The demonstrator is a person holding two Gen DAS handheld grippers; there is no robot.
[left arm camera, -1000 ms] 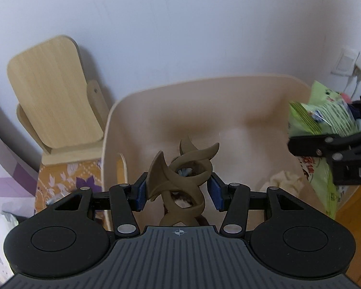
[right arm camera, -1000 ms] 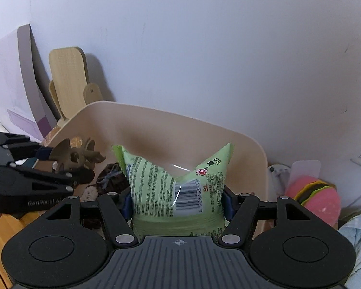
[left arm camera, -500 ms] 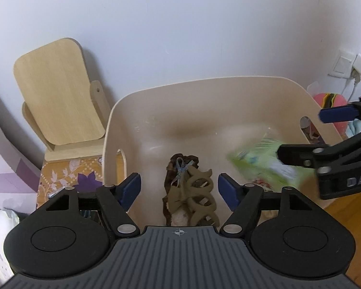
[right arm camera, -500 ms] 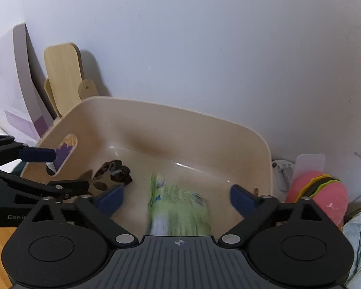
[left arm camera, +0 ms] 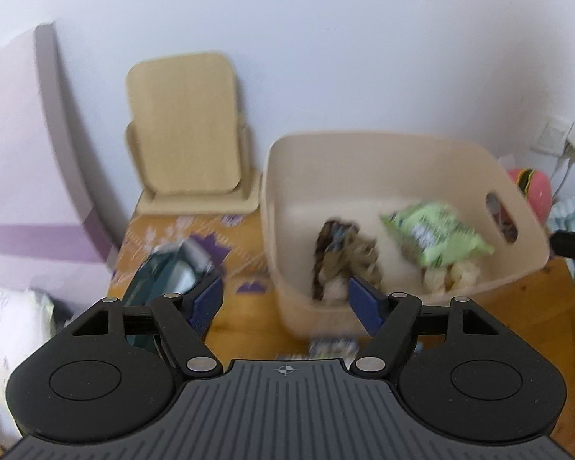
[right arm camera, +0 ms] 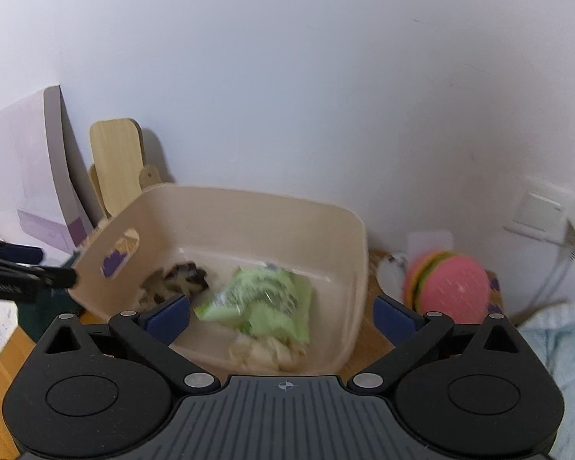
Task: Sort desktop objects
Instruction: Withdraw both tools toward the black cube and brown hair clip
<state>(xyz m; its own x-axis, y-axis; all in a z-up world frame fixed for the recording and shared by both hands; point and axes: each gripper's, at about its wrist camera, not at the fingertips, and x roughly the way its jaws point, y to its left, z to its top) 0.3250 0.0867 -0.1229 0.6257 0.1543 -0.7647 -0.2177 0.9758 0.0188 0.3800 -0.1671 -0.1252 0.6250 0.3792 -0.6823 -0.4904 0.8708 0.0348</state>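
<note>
A beige bin point(left arm camera: 402, 145) point(right arm camera: 249, 199) stands by the wall. Inside lie a green snack bag point(left arm camera: 435, 232) point(right arm camera: 264, 299), a brown hair claw clip point(left arm camera: 360, 255) next to a dark hair tie point(left arm camera: 327, 243) point(right arm camera: 184, 274), and a cream crumpled item point(left arm camera: 450, 278) point(right arm camera: 260, 354). My left gripper point(left arm camera: 285, 297) is open and empty, pulled back left of the bin's front. My right gripper point(right arm camera: 281, 312) is open and empty above the bin's near rim. The left gripper's finger shows at the left in the right wrist view point(right arm camera: 27, 278).
A wooden stand point(left arm camera: 188, 130) point(right arm camera: 117, 165) leans on the wall left of the bin. A dark green packet point(left arm camera: 165, 272) lies on the patterned wooden desk. A pink burger toy point(right arm camera: 452, 287) point(left arm camera: 533, 191) sits right of the bin. A purple-white box point(left arm camera: 27, 153) stands left.
Both grippers opened and dropped the clip and the snack bag into the bin, then drew back and up. The left gripper also shifted left.
</note>
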